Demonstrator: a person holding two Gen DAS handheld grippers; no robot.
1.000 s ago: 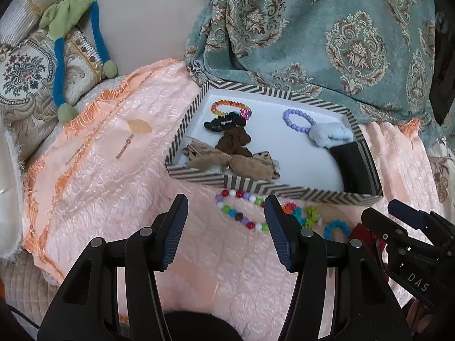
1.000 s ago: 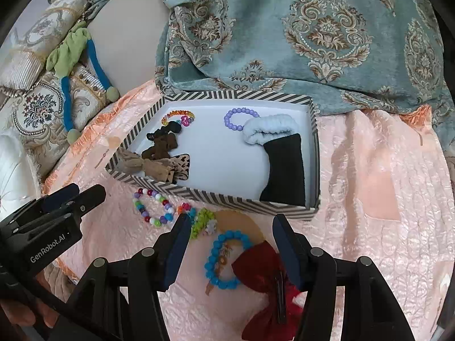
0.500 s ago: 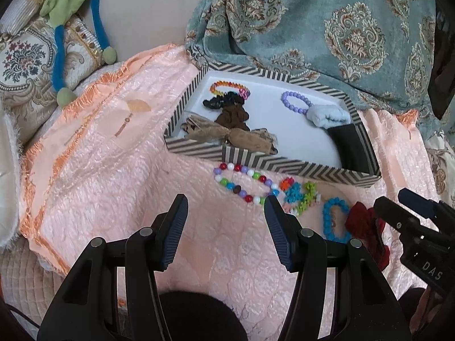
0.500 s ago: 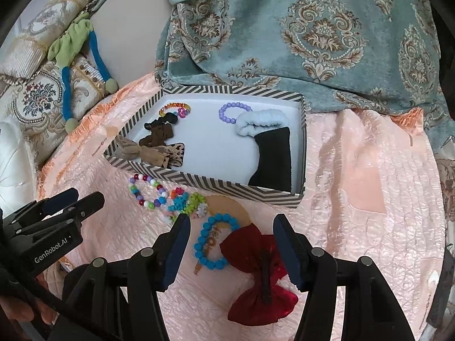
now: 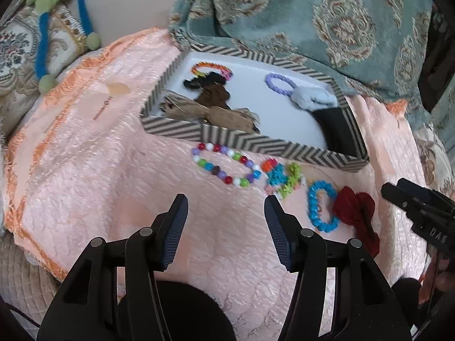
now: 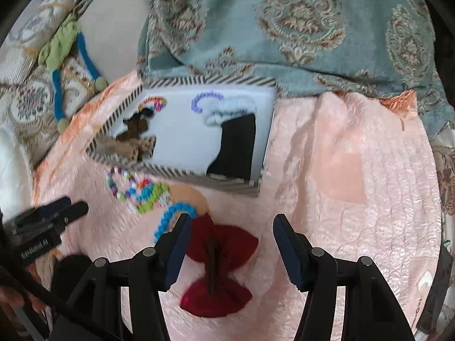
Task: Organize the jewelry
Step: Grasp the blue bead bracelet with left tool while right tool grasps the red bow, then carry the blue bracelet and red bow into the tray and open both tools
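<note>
A striped-edge white tray (image 5: 250, 139) (image 6: 199, 174) on the pink quilt holds bracelets, brown bows, a pale scrunchie and a black band. In front of it lie a multicolour bead bracelet (image 5: 224, 166), a teal-green piece (image 5: 284, 177), a blue bead bracelet (image 5: 320, 206) (image 6: 170, 216) and a red bow (image 5: 357, 213) (image 6: 219, 264). My left gripper (image 5: 226, 221) is open and empty, near side of the multicolour bracelet. My right gripper (image 6: 230, 244) is open, its jaws either side of the red bow's upper half, above it.
A teal patterned blanket (image 5: 312, 20) lies behind the tray. Embroidered cushions and a green-blue soft toy (image 5: 48, 14) sit at the far left. The pink quilt (image 6: 355, 184) stretches to the right of the tray.
Both grippers have pulled back toward me from the tray. The right one has shifted over the red bow, which now sits between its jaws. Both stay open.
</note>
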